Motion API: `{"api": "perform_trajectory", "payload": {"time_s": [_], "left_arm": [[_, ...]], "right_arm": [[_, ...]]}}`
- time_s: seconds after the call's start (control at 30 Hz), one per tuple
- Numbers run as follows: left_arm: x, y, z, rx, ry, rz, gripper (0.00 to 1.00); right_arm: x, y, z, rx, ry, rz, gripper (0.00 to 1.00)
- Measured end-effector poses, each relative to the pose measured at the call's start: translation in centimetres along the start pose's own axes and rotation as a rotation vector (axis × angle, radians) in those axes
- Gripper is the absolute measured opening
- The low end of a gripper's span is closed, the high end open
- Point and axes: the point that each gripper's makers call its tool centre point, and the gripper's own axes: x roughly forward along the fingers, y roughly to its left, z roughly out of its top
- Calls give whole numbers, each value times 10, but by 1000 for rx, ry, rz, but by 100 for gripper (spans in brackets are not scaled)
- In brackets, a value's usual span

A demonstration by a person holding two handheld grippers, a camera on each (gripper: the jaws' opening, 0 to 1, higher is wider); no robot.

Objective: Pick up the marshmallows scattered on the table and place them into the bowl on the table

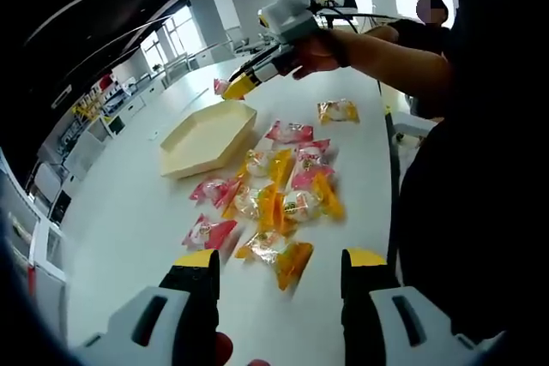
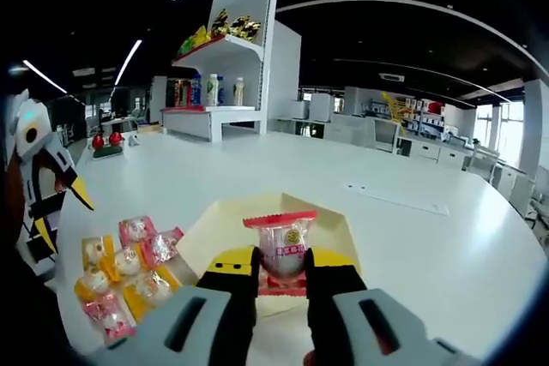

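Observation:
A pale hexagonal bowl (image 1: 206, 139) sits on the white table (image 1: 129, 212). Beside it lies a heap of marshmallows (image 1: 274, 190) in red, pink and orange wrappers, and one orange packet (image 1: 337, 111) lies apart, farther off. My left gripper (image 1: 281, 261) hangs open above the near end of the heap, holding nothing. My right gripper (image 2: 281, 267) is shut on a red-wrapped marshmallow (image 2: 287, 242) just above the bowl (image 2: 214, 229). In the left gripper view the right gripper (image 1: 244, 81) hovers over the bowl's far end with that packet (image 1: 221, 86). The left gripper (image 2: 47, 182) shows at the left edge, over the heap (image 2: 120, 276).
A white shelf unit (image 2: 232, 66) with bottles and packets stands past the table's far side, with red items (image 2: 107, 139) near it. A flat white strip (image 2: 395, 199) lies on the table to the right of the bowl. A person (image 1: 429, 15) stands at the table's far end.

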Motion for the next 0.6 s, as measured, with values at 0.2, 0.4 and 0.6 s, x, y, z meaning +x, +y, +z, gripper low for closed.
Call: {"api": "perform_trajectory", "payload": {"time_s": [0.2, 0.4, 0.6], "left_arm": [[2, 2, 1, -5, -6, 1, 57], [11, -2, 1, -10, -11, -18, 57], [8, 1, 5, -3, -12, -11, 57]], "right_arm": [[4, 0, -8, 11, 16, 0, 22], [4, 3, -14, 10, 35, 3, 22], [7, 5, -19, 18, 43, 14, 22]]}}
